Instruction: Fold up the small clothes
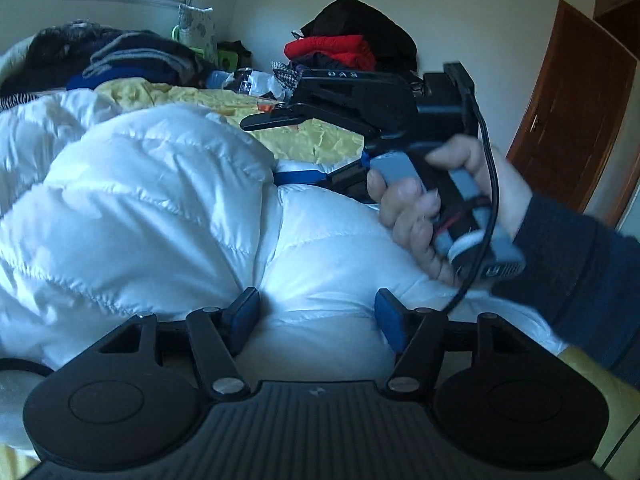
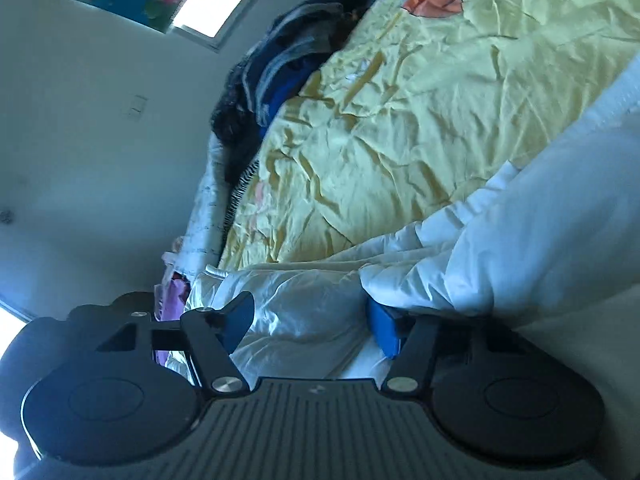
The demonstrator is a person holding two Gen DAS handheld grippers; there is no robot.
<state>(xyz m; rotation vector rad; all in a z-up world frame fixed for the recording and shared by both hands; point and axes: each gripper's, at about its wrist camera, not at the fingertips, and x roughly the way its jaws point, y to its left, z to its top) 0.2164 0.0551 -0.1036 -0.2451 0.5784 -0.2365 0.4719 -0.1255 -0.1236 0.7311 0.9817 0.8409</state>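
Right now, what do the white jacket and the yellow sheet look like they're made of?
White jacket: probably slick nylon or polyester shell with puffy filling; it shines and bulges between stitched seams. Yellow sheet: likely thin woven cotton or a blend; matte, with fine sharp creases.

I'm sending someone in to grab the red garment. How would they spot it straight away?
Find the bed with the yellow sheet, then look past its far edge to the heap of clothes against the white wall, left of the brown door. The red garment lies folded under a black one, the only bright red there.
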